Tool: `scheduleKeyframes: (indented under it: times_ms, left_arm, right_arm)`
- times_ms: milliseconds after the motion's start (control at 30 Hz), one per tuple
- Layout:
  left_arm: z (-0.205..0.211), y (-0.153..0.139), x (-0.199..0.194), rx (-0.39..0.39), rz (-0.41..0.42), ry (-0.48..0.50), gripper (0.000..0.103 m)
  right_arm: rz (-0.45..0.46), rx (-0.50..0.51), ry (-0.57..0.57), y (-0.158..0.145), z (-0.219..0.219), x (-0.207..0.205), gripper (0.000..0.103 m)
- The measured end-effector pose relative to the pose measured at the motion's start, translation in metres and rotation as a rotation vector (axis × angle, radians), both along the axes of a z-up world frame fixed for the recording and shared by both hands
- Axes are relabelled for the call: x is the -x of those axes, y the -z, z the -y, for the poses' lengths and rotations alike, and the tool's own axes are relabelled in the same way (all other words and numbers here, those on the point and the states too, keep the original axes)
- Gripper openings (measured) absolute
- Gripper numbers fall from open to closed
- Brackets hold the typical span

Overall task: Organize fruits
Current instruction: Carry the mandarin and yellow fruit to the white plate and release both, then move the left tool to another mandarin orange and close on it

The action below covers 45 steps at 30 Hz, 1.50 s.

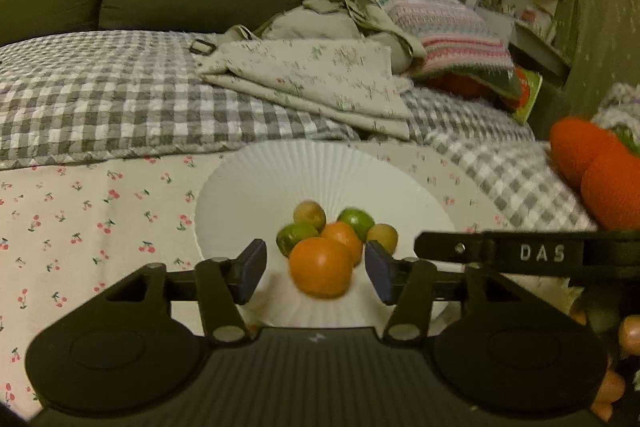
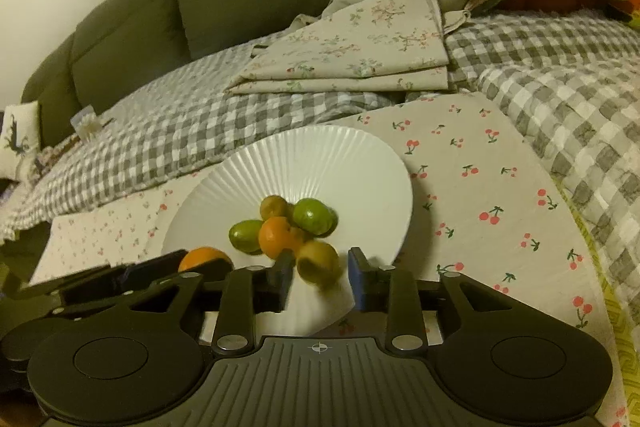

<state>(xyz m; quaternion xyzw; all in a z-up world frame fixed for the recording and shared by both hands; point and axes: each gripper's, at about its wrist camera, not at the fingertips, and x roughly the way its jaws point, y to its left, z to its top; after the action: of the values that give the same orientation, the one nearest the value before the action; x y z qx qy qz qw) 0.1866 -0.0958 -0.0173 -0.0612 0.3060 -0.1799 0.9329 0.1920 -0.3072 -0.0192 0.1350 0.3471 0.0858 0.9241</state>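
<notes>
- You are risking a rolling fruit: the orange (image 1: 321,267) looks blurred in the left wrist view, and the yellow-green fruit (image 2: 318,262) looks blurred in the right wrist view. I judge that both are just released and may roll off the near edge of the white ribbed plate (image 1: 280,175).
- You are working over soft bedding with a cherry-print cloth (image 1: 100,211), so the plate may be tilting and sending the pile toward you.
- If you are pulling a tool back carelessly, a finger may be knocking the small pile, where two green fruits, a second orange and two yellowish fruits are touching each other.
- Your left tool (image 1: 316,273) is standing spread, with the orange between its jaws; I am seeing a gap on both sides, so it is not pinching it.
- Your right tool (image 2: 318,277) is also spread around the yellow-green fruit. The left pad is very near it; the right pad is clearly apart.
- The two tools are close together, so they may be bumping.
</notes>
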Motion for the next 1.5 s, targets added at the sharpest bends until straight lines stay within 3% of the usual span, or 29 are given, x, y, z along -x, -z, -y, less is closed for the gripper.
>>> scheduleKeyframes:
  times_ms: [300, 600, 667, 867, 1400, 1500]
  left_arm:
    - [-0.037, -0.019, 0.002, 0.067, -0.027, -0.094, 0.056]
    - [-0.054, -0.022, 0.015, -0.007, -0.11, -0.174, 0.056]
    - [-0.056, -0.021, 0.021, -0.033, -0.131, -0.18, 0.056]
    - [-0.071, -0.02, 0.04, -0.029, -0.183, -0.212, 0.059]
    - [-0.078, -0.013, 0.073, -0.005, -0.275, -0.257, 0.071]
    - [-0.078, -0.009, 0.07, 0.008, -0.292, -0.261, 0.071]
  right_arm:
    - [0.015, -0.027, 0.05, -0.013, 0.014, 0.008, 0.042]
    - [0.034, -0.026, 0.051, -0.024, 0.016, 0.025, 0.043]
    - [0.042, -0.026, 0.051, -0.026, 0.016, 0.03, 0.047]
    - [0.057, -0.012, 0.022, -0.032, 0.011, 0.048, 0.049]
    - [0.085, 0.004, -0.124, -0.045, -0.019, 0.107, 0.07]
    - [0.075, 0.004, -0.151, -0.044, -0.024, 0.113, 0.078]
